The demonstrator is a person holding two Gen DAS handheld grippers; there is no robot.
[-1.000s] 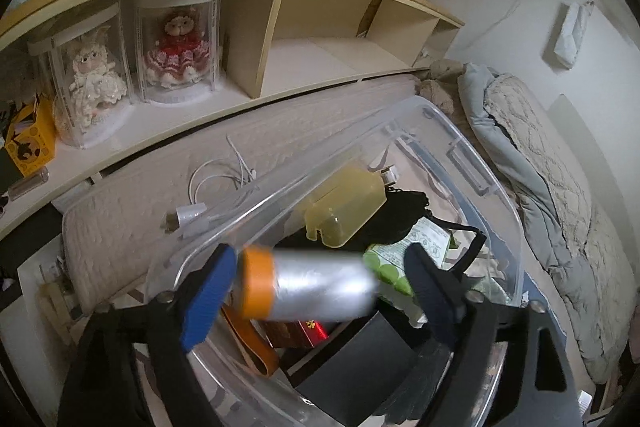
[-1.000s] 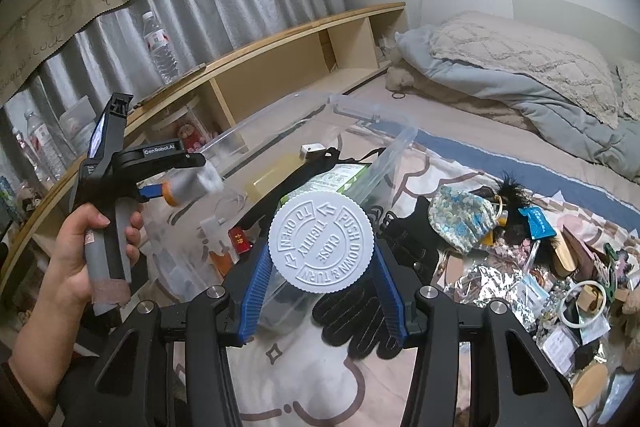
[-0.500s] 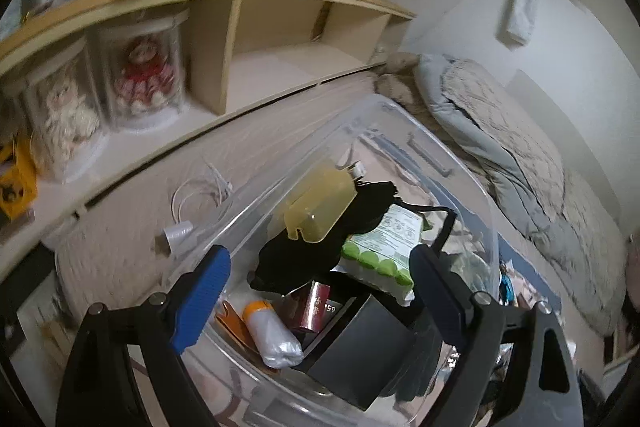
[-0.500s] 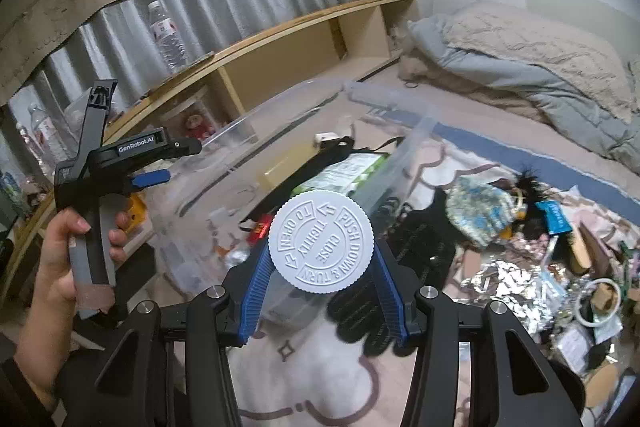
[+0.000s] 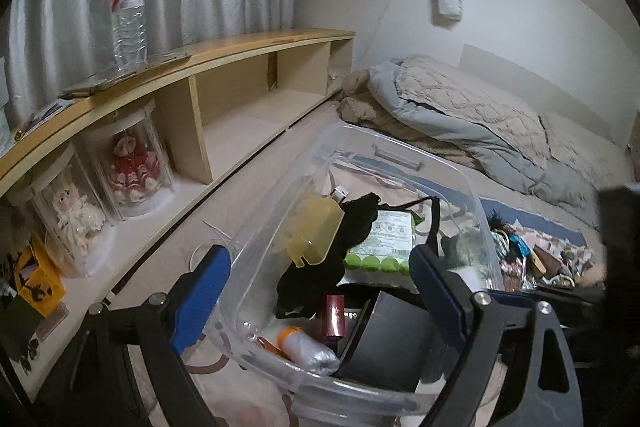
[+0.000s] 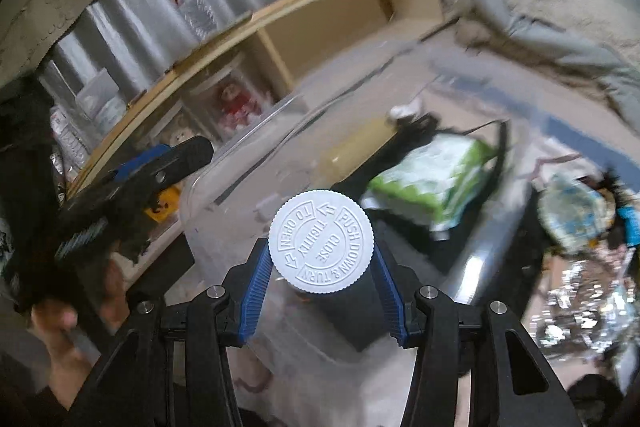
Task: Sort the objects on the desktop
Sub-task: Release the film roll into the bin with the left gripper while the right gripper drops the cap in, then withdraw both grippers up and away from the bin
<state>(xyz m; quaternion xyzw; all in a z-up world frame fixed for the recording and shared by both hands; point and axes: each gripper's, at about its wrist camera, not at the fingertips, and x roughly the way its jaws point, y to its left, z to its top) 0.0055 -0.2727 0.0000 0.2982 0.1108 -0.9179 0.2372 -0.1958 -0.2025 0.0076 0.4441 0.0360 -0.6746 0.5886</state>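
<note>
Right wrist view: we clamp our right gripper (image 6: 321, 263) on a white-capped bottle (image 6: 321, 241) above the clear bin (image 5: 460, 175), its body hidden; left gripper (image 5: 320, 291) gapes empty; surroundings blur.

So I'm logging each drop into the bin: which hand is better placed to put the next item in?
Right. Its gripper holds a white-capped bottle just short of the clear plastic bin, while the left gripper is empty, jaws wide open.
</note>
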